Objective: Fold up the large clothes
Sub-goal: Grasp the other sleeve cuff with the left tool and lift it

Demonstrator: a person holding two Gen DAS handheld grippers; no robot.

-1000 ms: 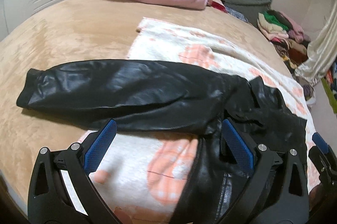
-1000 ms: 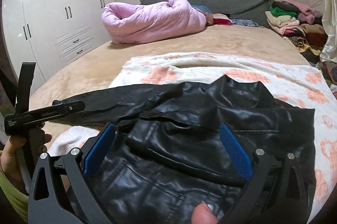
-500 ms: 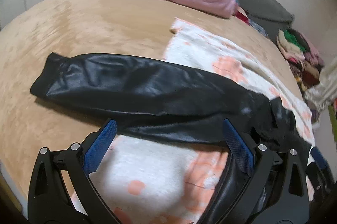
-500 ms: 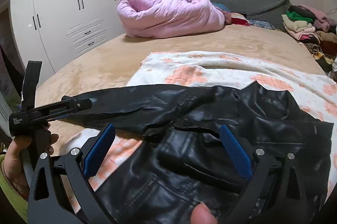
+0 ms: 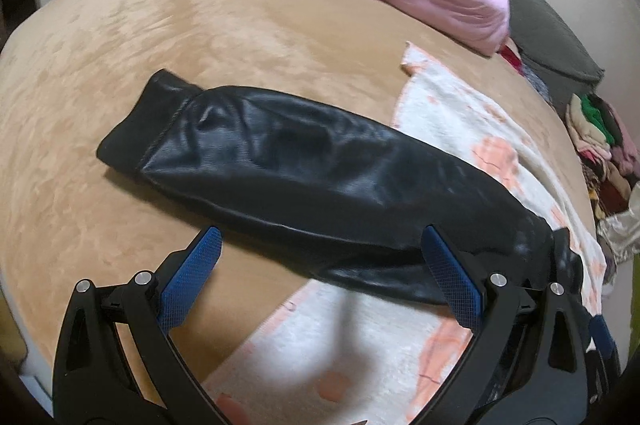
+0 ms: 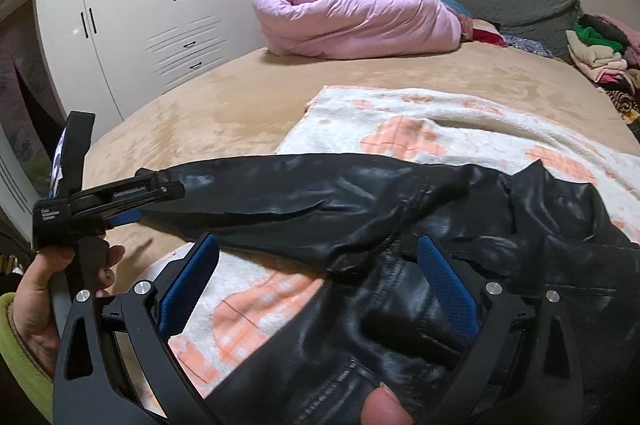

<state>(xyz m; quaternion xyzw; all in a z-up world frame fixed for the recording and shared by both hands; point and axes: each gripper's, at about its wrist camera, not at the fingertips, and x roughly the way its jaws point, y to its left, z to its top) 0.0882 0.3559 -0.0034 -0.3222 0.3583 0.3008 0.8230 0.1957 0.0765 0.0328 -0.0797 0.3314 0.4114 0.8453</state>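
Jacket (image 6: 460, 225), black and leather-like, lies across the tan bed (image 5: 200, 25), its body bunched on a white and peach blanket (image 6: 440, 133) and 1 sleeve (image 5: 300, 165) stretched out flat onto the bare bedcover. A rolled pink quilt (image 6: 352, 17) sits well apart at the head of the bed, with a pile of folded clothes (image 6: 596, 53) off to the side.

The sleeve's long axis runs crosswise in front of the left hand-held gripper (image 5: 320, 285), cuff (image 5: 136, 133) on the far left side, shoulder end toward the right where it meets the jacket body. In the left wrist view its 2 blue pads (image 5: 192, 273) stand wide apart with the lower edge of the sleeve just beyond them, and nothing is clamped. The right wrist view shows this tool at the left, level with the sleeve near its cuff end, held in a hand (image 6: 36, 297) wearing a green cuff.

The right hand-held gripper (image 6: 320, 289) hangs over the jacket body near the armpit seam, jaws likewise spread and gripping nothing; a fingertip shows at the bottom edge of that view.

Judging from this, the left tool is much the nearer to the cuff, so taking the sleeve and carrying it along its own axis toward the body would fall to that side.
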